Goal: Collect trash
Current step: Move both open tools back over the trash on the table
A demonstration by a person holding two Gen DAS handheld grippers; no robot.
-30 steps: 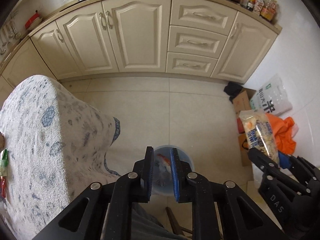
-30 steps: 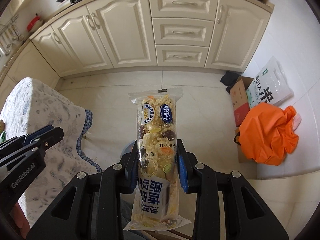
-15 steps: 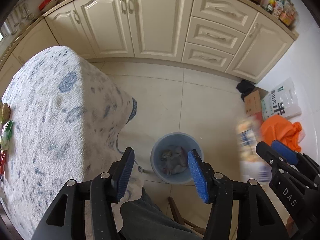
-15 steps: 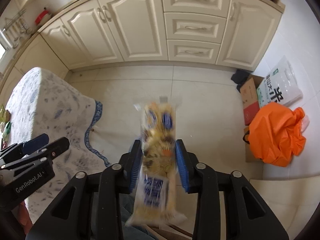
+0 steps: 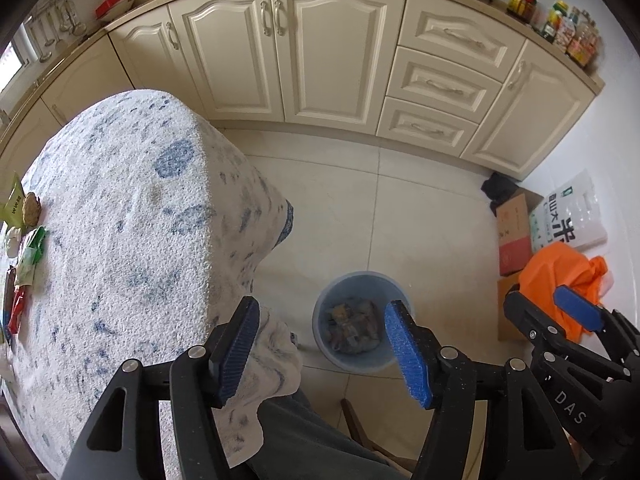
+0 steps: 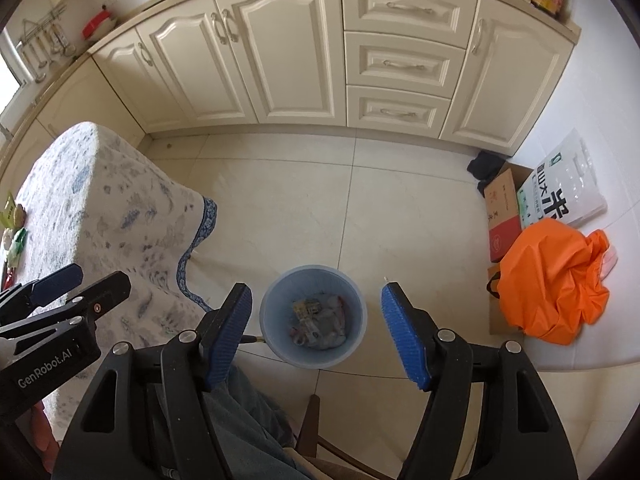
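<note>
Tablecloth (image 5: 120,240): covered the table at the frame's left, wrappers (image 5: 28,256) lying at its far-left edge.
Left gripper (image 5: 320,344): jaws opening, wide, nothing between them.
Bin (image 6: 276,340): blue, lower centre, trash (image 6: 318,320) inside.
Right gripper (image 6: 316,332): jaws opening, wide, empty, above the bin.
Orange bag (image 6: 556,280): right, on the floor.

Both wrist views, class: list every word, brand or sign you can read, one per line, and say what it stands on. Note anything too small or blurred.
"GenRobot.AI": on the left gripper, its body in the right wrist view.
"DAS": on the right gripper, its body in the left wrist view.
"米", large: on the white rice bag; its smaller characters are too small.
Cardboard box, green packet, counter bottles: print too small to read.
</note>
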